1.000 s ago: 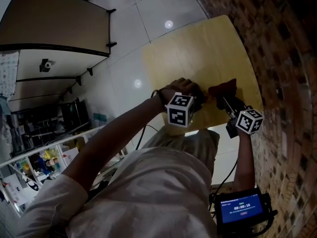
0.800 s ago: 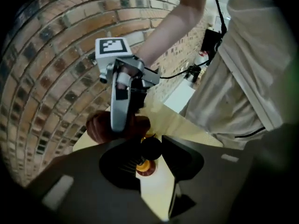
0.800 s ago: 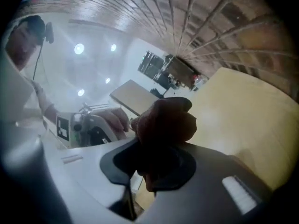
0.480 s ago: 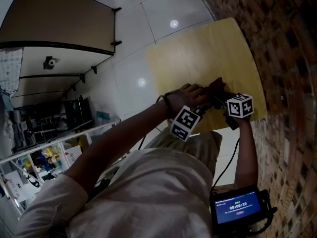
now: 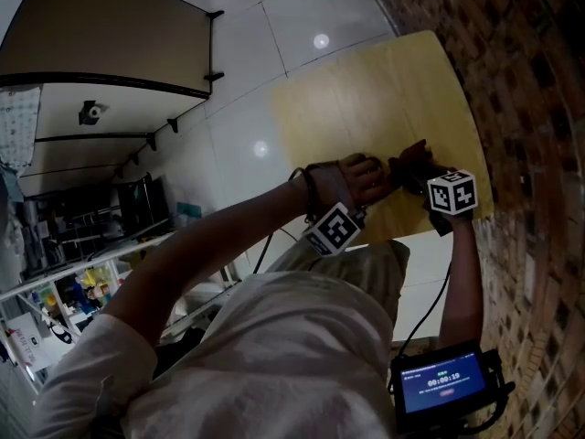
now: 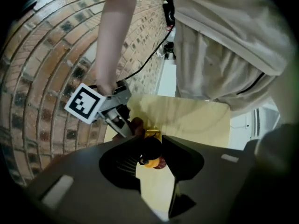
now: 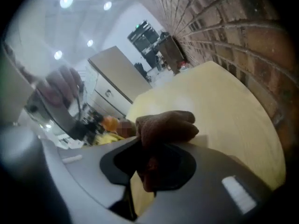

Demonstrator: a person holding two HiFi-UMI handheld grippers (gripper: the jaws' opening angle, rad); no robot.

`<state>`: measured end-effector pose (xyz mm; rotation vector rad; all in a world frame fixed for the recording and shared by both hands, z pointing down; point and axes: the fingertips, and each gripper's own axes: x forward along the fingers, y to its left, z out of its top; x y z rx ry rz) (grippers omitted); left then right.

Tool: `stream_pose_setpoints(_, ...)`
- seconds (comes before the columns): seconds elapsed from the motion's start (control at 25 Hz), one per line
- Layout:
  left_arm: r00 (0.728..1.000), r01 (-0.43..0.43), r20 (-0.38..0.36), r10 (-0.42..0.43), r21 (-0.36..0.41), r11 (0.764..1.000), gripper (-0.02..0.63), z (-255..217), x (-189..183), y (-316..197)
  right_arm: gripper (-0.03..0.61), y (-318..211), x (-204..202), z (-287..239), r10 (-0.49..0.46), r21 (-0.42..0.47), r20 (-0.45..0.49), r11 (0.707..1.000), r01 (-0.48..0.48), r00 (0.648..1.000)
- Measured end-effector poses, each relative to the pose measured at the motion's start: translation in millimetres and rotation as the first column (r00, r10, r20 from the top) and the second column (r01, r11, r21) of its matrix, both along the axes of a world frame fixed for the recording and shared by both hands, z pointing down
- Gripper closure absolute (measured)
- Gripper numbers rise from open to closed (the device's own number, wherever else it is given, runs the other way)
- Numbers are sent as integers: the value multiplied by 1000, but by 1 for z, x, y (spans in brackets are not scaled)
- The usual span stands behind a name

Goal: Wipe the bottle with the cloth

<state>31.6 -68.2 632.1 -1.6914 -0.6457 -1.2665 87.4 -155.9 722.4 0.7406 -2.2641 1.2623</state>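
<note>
Over a pale wooden worktop (image 5: 366, 99) beside a brick wall (image 5: 521, 108), a person brings two hand-held tools together at the centre of the head view. The left gripper (image 6: 154, 141) is clamped on a small dark-capped bottle with yellow and red on its body (image 6: 152, 149). The bottle is seen almost end-on from above, so it appears to stand upright between the jaws. The right gripper (image 7: 156, 148), pressed together, pinches a bunched brown cloth (image 7: 166, 125). In the left gripper view the cloth comes in from the upper left and sits just beside the bottle; whether they touch cannot be told. The wipe apparently depends on pressing the cloth against that near side.
</note>
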Motion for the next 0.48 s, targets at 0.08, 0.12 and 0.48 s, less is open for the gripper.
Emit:
stream_pose_setpoints(0.08, 999, -33, -17, 34, 28, 999, 457, -4, 0, -2, 508, -9, -14, -40, -28, 0, 176, 1000, 29, 984)
stream_pose_setpoints(0.12, 999, -50, -17, 50, 39, 998, 457, -5, 0, -2, 508, -10, -22, -55, -64, 3, 239, 998, 65, 969)
stream_pose_setpoints(0.48, 974, -225, 55, 219, 127, 966, 456, -2, -3, -1, 508, -15, -59, -18, -219, -106, 135, 966, 234, 966)
